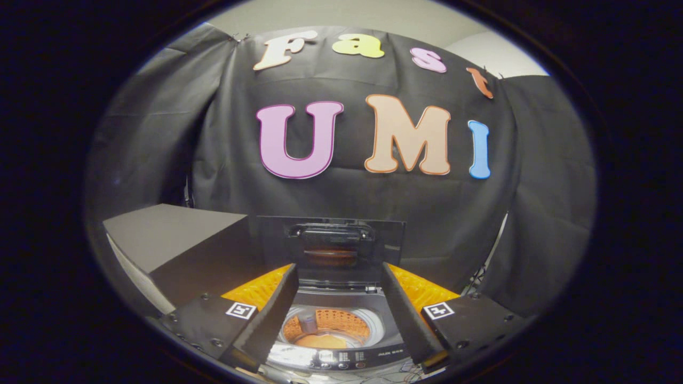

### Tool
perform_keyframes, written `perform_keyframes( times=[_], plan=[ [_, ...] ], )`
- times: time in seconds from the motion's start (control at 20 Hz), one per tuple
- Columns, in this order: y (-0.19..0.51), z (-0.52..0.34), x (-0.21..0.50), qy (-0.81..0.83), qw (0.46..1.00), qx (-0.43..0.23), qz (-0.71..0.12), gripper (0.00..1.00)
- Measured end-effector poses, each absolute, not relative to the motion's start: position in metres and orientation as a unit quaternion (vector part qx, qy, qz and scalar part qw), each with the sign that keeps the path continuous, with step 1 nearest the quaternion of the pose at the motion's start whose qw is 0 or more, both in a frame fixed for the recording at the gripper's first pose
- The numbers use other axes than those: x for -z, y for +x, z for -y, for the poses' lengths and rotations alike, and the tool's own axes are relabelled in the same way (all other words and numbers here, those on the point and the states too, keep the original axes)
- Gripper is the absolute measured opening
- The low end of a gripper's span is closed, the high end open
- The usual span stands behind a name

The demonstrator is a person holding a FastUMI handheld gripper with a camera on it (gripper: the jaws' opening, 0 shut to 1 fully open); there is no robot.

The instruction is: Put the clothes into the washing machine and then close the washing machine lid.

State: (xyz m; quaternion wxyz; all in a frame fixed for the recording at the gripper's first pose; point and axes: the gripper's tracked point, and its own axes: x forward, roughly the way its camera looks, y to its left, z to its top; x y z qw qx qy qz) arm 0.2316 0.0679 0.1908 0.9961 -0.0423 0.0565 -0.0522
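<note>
A small top-loading washing machine (373,309) stands below and ahead of me against the booth wall. Its dark lid (331,242) is raised upright at the back. The round drum (325,326) lies open between my fingers, and an orange cloth (324,341) rests at its bottom. The control panel (333,358) runs along the near edge. My gripper (339,269) is open, its two black fingers (277,309) spread wide to either side of the drum opening, well above it, with nothing between them.
A grey, dark-sided box (176,237) stands to the left of the machine, about level with the raised lid. Black cloth drapes behind and to the right of the machine.
</note>
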Motion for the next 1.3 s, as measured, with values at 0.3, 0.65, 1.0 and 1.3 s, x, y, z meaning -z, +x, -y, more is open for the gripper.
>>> perform_keyframes(
  times=[0.3, 0.65, 1.0, 1.3],
  plan=[
    [0.216, -0.047, -0.18, -0.043, 0.996, 0.058, -0.055, 0.98],
    [0.264, -0.05, -0.185, -0.049, 0.996, 0.051, -0.055, 0.98],
    [0.36, -0.079, -0.185, -0.054, 0.997, 0.027, -0.049, 0.98],
    [0.449, -0.096, -0.19, -0.041, 0.998, 0.023, -0.037, 0.98]
  ],
)
